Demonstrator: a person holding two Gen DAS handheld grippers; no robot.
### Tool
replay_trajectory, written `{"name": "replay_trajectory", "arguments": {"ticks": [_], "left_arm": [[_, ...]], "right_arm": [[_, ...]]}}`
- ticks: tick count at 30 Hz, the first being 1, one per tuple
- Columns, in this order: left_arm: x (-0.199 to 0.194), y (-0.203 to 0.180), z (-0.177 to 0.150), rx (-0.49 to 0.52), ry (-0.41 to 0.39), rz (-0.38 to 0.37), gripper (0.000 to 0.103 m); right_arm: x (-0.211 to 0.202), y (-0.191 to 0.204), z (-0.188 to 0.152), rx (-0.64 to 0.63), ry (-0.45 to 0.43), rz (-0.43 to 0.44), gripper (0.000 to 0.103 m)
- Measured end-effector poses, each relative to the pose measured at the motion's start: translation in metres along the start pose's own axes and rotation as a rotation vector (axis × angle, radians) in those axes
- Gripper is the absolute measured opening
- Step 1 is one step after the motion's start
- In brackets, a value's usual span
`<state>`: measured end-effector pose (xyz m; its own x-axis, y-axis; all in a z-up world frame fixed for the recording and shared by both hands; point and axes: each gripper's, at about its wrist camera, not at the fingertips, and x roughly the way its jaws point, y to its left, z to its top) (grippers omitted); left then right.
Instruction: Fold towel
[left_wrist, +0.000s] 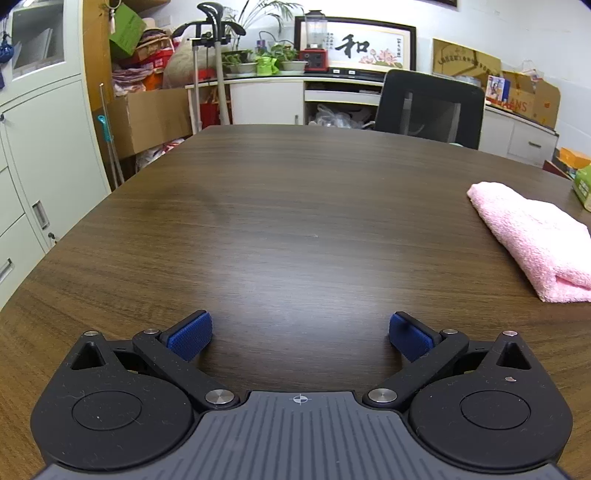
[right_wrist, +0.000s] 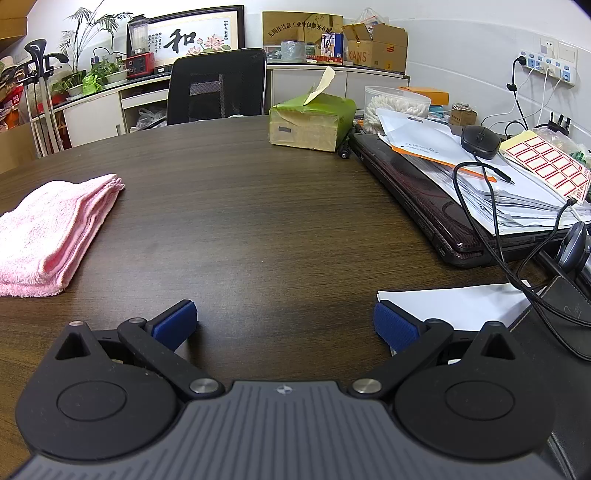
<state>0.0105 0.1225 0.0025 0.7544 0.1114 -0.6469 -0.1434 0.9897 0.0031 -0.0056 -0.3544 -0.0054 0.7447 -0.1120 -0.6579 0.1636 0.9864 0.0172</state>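
My left gripper (left_wrist: 300, 332) and right gripper (right_wrist: 285, 325) both hung spread and empty over the table (left_wrist: 280, 206); the folded pink towel (right_wrist: 48, 229) lay between them.

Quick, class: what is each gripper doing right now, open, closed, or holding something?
Left gripper: open, holding nothing, over the bare table.
Right gripper: open, holding nothing; the pink towel lies folded, untouched.

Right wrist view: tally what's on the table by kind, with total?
Folded pink terry towel: 1
Green tissue pack: 1
Clear tub of cotton swabs: 1
Dark closed laptop: 1
Black wired mouse: 1
Red-bordered label sheet: 1
Loose white paper sheet: 1
Total: 7
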Motion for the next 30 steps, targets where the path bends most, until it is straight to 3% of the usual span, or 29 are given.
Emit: {"name": "replay_trajectory", "arguments": {"ticks": [30], "left_arm": [[0.001, -0.0033, 0.0, 0.002, 0.003, 0.013, 0.103]], "right_arm": [[0.0002, 0.0005, -0.0004, 0.001, -0.001, 0.0, 0.103]]}}
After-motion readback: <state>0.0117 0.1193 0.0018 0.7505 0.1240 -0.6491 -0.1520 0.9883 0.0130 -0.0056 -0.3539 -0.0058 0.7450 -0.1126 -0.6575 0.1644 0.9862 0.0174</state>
